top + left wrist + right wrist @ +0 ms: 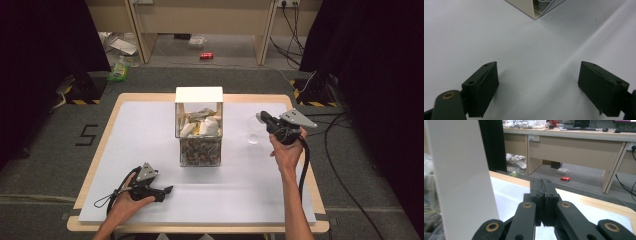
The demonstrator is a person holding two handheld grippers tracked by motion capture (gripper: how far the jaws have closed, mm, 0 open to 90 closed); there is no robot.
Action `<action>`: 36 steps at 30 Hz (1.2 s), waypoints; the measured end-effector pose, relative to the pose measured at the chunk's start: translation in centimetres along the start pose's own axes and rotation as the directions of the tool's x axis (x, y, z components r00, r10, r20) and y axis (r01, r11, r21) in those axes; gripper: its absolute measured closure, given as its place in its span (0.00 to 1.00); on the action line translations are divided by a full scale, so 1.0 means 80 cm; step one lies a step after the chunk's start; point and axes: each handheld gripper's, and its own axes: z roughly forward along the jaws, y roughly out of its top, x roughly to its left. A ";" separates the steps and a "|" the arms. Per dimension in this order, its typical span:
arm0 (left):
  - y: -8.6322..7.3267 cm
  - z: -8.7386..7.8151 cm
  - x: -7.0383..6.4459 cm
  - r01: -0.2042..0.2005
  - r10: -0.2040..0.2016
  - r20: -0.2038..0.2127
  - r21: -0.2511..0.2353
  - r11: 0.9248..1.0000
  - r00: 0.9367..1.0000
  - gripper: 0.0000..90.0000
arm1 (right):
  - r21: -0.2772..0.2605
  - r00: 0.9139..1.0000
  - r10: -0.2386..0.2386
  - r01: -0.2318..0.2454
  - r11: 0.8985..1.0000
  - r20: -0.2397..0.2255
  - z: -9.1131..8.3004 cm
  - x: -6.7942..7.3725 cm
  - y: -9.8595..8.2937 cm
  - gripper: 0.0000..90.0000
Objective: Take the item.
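Standing at the middle of the white table sheet [150, 145], the tall clear-walled box with a white frame and white top [198, 95] serves as the reference; it holds pale crumpled wrappers in its upper section and darker packed pieces in its lower section. The right gripper [260, 118] is held up off the sheet just to the right of the box, level with its upper section, and points toward it; in the right gripper view its two black jaws are pressed flat together with nothing visible between them, and the box's white frame post [461, 177] stands close on the left. A small clear round plastic cup or lid [254, 131] lies on the sheet directly beneath this gripper, apart from the box. The left gripper [167, 190] rests on the sheet in front of and left of the box, well apart from it, its jaws spread wide over bare sheet.
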 end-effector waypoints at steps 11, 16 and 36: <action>0.000 0.000 0.000 0.000 0.000 0.000 0.000 1.000 1.000 0.17 | 0.030 1.000 0.005 -0.005 1.000 0.006 0.021 -0.009 -0.012 0.99; 0.000 0.000 0.000 0.000 0.000 0.000 0.000 1.000 1.000 0.17 | 0.045 1.000 0.002 -0.003 0.999 0.007 0.027 -0.011 -0.016 0.99; 0.000 0.000 0.000 0.000 0.000 0.000 0.000 1.000 1.000 0.17 | 0.090 1.000 0.028 -0.028 0.996 0.001 0.041 -0.015 -0.033 0.99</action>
